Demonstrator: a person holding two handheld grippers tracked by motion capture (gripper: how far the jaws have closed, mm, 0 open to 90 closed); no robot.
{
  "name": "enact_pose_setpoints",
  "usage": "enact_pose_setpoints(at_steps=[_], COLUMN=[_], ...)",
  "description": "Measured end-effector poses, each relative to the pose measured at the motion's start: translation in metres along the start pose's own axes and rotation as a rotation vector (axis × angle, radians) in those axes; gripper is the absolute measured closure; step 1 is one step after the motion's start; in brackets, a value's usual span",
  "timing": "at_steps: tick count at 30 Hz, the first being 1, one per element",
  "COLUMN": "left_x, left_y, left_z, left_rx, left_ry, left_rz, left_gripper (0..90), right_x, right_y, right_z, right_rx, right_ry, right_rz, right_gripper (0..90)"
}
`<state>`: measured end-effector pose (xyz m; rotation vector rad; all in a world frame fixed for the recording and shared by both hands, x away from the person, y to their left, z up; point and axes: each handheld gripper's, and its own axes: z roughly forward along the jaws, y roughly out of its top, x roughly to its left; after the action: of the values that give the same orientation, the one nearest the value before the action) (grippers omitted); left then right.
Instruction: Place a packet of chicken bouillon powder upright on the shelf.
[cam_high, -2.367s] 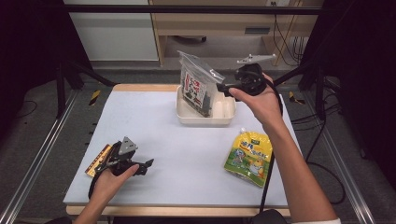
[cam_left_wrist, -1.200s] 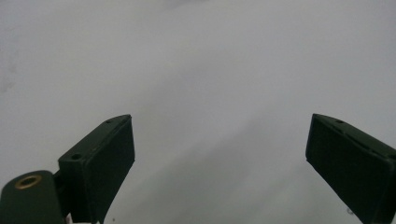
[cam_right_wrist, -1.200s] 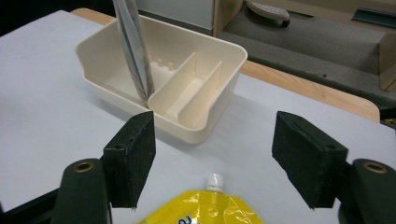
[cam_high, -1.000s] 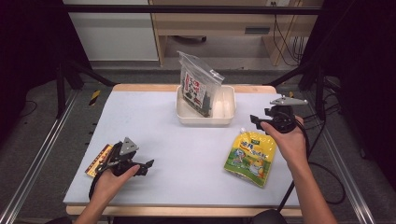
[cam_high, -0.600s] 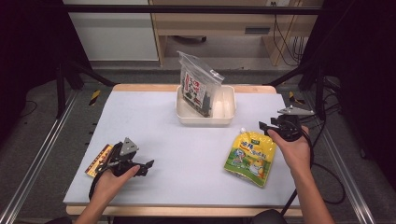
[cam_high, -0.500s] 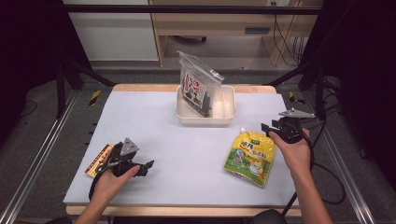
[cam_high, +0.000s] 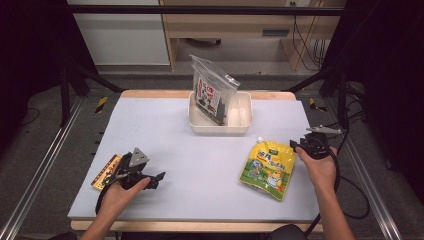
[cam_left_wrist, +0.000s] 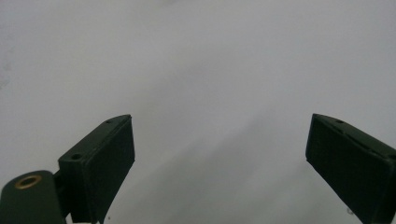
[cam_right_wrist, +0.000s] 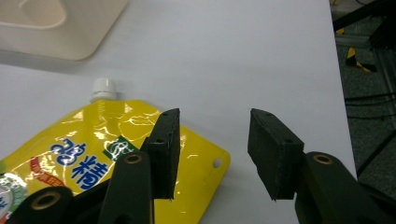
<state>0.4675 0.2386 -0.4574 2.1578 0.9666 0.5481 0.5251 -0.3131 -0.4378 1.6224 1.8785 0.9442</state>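
High view. We record a pale grey tabletop (cam_high: 165, 135). Near its right edge, toward the front, lies a yellow spouted pouch (cam_high: 266, 168), flat, its white cap pointing toward the far edge. Just beside the pouch's right side we find the right hand-held gripper (cam_high: 301, 146), held in a hand (cam_high: 320, 167) at the right edge of the tabletop; from here we cannot tell whether it touches the pouch. At the middle of the far edge stands a cream tray (cam_high: 241, 125), and a clear zip bag (cam_high: 213, 90) of printed goods stands tilted in the tray's left half. Near the front left corner we list the left hand-held gripper (cam_high: 156, 178), resting low over the tabletop in the other hand (cam_high: 120, 192). A flat orange-and-yellow packet (cam_high: 104, 171) lies at the left edge just beside that hand, partly under the gripper's body.

Left gripper view. We see the two black jaws spread wide apart, with bare grey tabletop (cam_left_wrist: 210, 70) between them and nothing held.

Right gripper view. We note the jaws parted with a clear gap. The left-hand jaw stands over the upper corner of the yellow pouch (cam_right_wrist: 84, 144); the other jaw is over bare tabletop (cam_right_wrist: 261, 56). The pouch's white cap (cam_right_wrist: 103, 88) points toward a corner of the cream tray (cam_right_wrist: 60, 37). Nothing is clamped.
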Motion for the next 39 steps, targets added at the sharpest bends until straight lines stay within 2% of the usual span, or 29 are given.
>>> enact_pose_setpoints(at_steps=[3, 12, 29, 34, 39], left_x=[0.000, -0.001, -0.001, -0.001, -0.001], left_y=[0.000, 0.000, 0.000, 0.000, 0.000], left_z=[0.001, 0.000, 0.001, 0.001, 0.001], left_rx=[0.005, -0.002, 0.001, 0.000, 0.007], left_ry=[-0.001, -0.001, -0.001, 0.000, -0.003], left_rz=[0.001, -0.002, -0.001, -0.001, 0.005], left_gripper=[7.8, 7.8, 7.8, 7.8, 7.8], right_x=[-0.006, -0.009, -0.007, -0.002, 0.003], right_y=[-0.003, -0.013, -0.021, -0.023, -0.022], right_z=[0.004, 0.013, 0.023, 0.022, 0.019], right_rx=[0.007, 0.037, 0.086, 0.087, 0.084], right_ry=[0.006, 0.038, 0.114, 0.139, 0.147], right_rz=[0.030, 0.062, 0.096, 0.087, 0.061], right_gripper=[54.2, 51.2, 49.8, 54.0, 64.0])
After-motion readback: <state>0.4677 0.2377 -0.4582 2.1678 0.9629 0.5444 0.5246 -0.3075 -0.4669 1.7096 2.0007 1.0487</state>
